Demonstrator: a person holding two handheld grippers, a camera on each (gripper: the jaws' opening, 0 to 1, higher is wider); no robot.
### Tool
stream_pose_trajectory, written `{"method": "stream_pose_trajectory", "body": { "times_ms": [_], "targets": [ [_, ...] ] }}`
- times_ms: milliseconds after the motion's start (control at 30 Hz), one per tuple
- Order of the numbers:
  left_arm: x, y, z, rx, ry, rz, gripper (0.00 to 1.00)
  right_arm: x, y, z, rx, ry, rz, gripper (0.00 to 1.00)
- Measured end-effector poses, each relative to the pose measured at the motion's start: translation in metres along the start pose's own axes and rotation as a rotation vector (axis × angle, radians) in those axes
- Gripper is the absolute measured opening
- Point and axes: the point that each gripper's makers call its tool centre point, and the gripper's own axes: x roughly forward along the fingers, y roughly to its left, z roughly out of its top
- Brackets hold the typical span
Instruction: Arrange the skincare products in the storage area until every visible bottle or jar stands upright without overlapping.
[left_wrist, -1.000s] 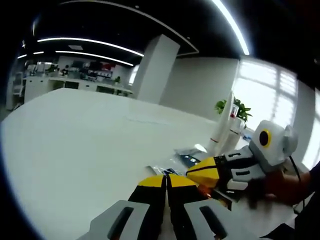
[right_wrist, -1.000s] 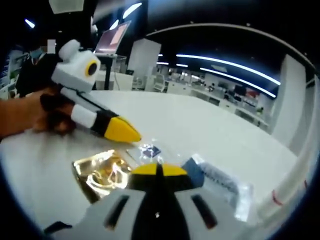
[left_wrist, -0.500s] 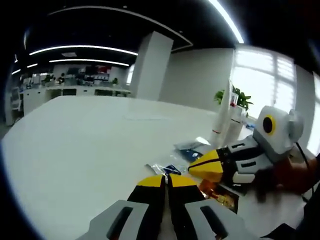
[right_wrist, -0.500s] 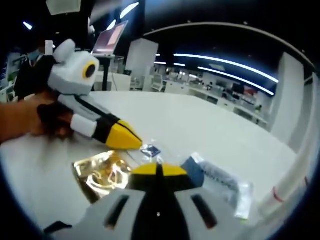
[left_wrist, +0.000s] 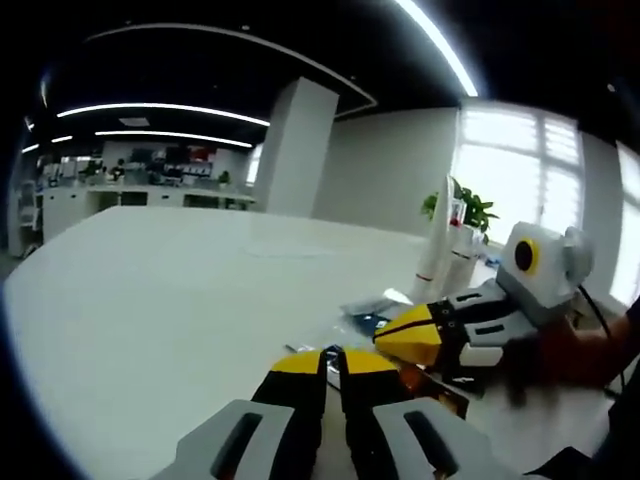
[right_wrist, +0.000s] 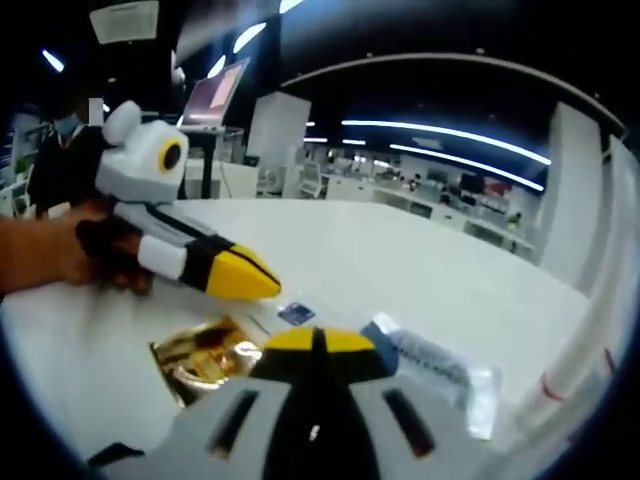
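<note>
Flat skincare sachets lie on the white table (left_wrist: 150, 300): a gold sachet (right_wrist: 205, 355), a small blue sachet (right_wrist: 297, 313) and a clear-and-blue sachet (right_wrist: 435, 362). In the left gripper view the gold sachet (left_wrist: 437, 392) and a blue sachet (left_wrist: 373, 321) lie under the two grippers. A tall white tube (left_wrist: 441, 240) stands upright behind them. My left gripper (left_wrist: 333, 358) is shut with nothing in it. My right gripper (right_wrist: 315, 338) is shut and empty too, hovering over the sachets. Their yellow tips are close together, apart from each other.
A potted plant (left_wrist: 470, 212) stands behind the white tube, near bright windows. A hand (right_wrist: 45, 255) holds the left gripper (right_wrist: 250, 277). A white tube with a red mark (right_wrist: 585, 365) rises at the right. Bare table stretches far and left of the sachets.
Both cameras have tilted slightly, so the sachets sit lower in view. The grippers stay shut and near each other above the sachets; nothing was picked up.
</note>
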Motion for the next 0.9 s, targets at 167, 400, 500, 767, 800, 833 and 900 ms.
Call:
{"method": "stream_pose_trajectory", "body": {
  "times_ms": [167, 400, 500, 767, 800, 833, 900],
  "targets": [
    [0.000, 0.000, 0.004, -0.004, -0.025, 0.002, 0.05, -0.001, -0.004, 0.000, 0.015, -0.002, -0.015, 0.00],
    [0.003, -0.004, 0.017, -0.073, -0.093, -0.014, 0.06, -0.002, -0.007, -0.001, 0.021, 0.005, -0.034, 0.00],
    [0.008, -0.003, 0.024, -0.103, -0.126, -0.022, 0.08, -0.002, -0.008, 0.000, 0.025, 0.000, -0.038, 0.00],
    [0.022, -0.007, 0.035, -0.147, -0.186, -0.025, 0.13, -0.003, -0.014, -0.001, 0.046, 0.000, -0.057, 0.00],
    [0.024, -0.007, 0.036, -0.148, -0.187, -0.025, 0.13, -0.003, -0.014, -0.002, 0.046, 0.004, -0.061, 0.00],
    [0.026, -0.011, 0.035, -0.148, -0.187, -0.025, 0.13, -0.004, -0.015, -0.002, 0.047, 0.003, -0.063, 0.00],
    [0.028, -0.013, 0.035, -0.152, -0.189, -0.028, 0.13, -0.004, -0.015, -0.002, 0.053, 0.002, -0.064, 0.00]
  ]
}}
